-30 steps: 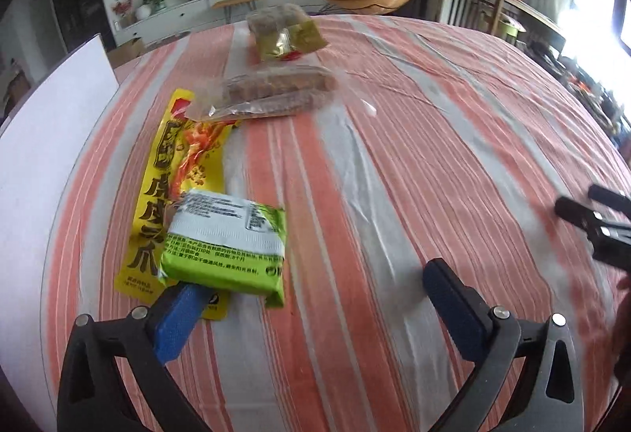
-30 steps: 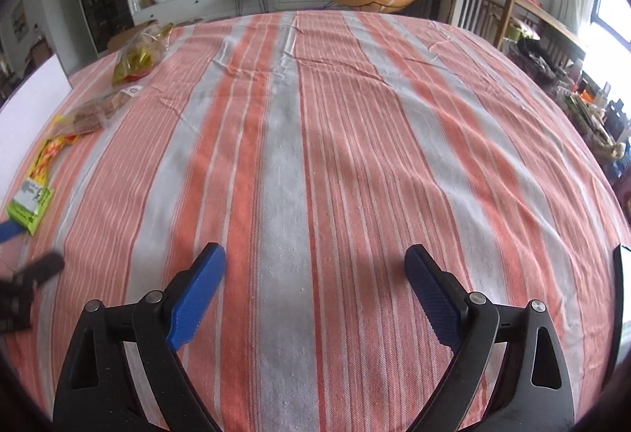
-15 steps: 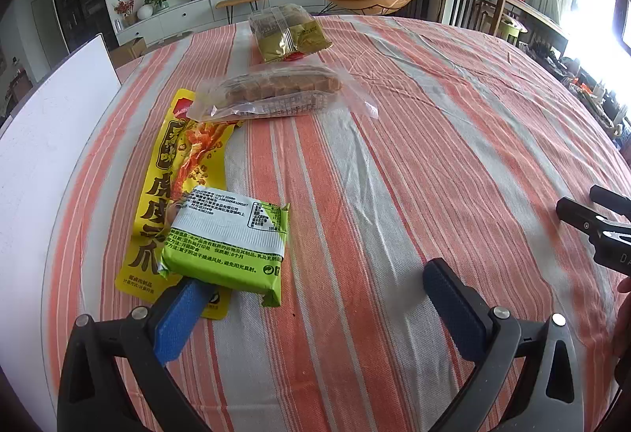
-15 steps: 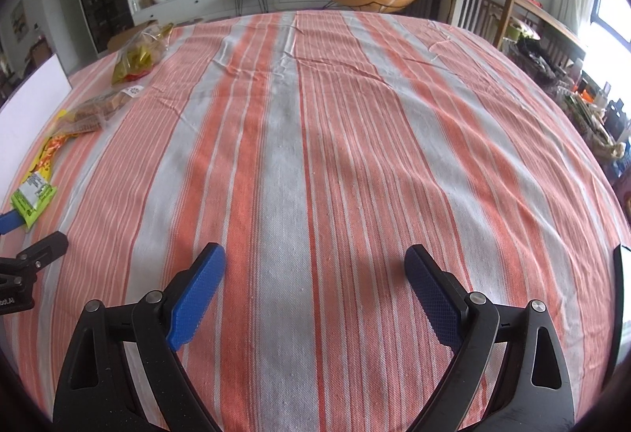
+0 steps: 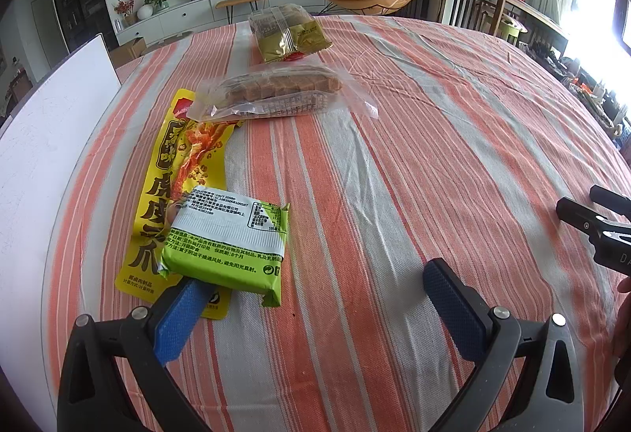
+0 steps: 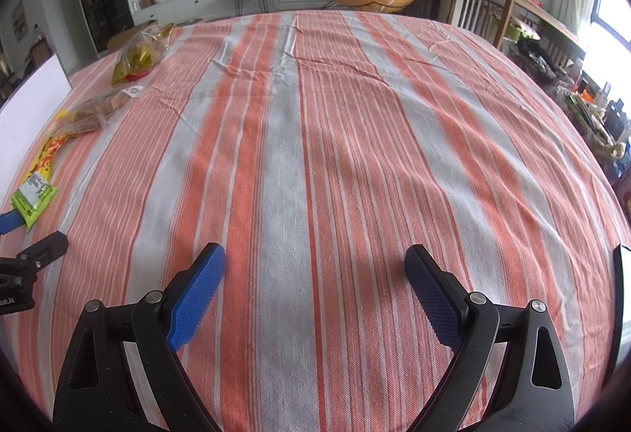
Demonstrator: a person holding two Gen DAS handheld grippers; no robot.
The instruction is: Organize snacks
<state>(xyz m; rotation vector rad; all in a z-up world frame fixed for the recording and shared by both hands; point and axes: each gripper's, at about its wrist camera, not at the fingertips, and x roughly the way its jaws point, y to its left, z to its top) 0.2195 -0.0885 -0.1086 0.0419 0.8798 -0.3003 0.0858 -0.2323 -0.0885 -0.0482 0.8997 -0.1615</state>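
Snack pack (image 5: pixel 226 242) green, touching left tool (image 5: pixel 315 298) left pad, jaws spread.

We see bright daylight pouring in from the window (image 5: pixel 607 10), which is blown out to white at the right edge of both views. Right of the green snack packet (image 5: pixel 226 242), the striped tabletop (image 5: pixel 414 156) is evenly lit, with soft shadows. The gold packet (image 5: pixel 290 35) beyond it carries glare. Fisheye distortion bends the tabletop's rim, and dark vignetting fills every corner. Focus stays sharp throughout.
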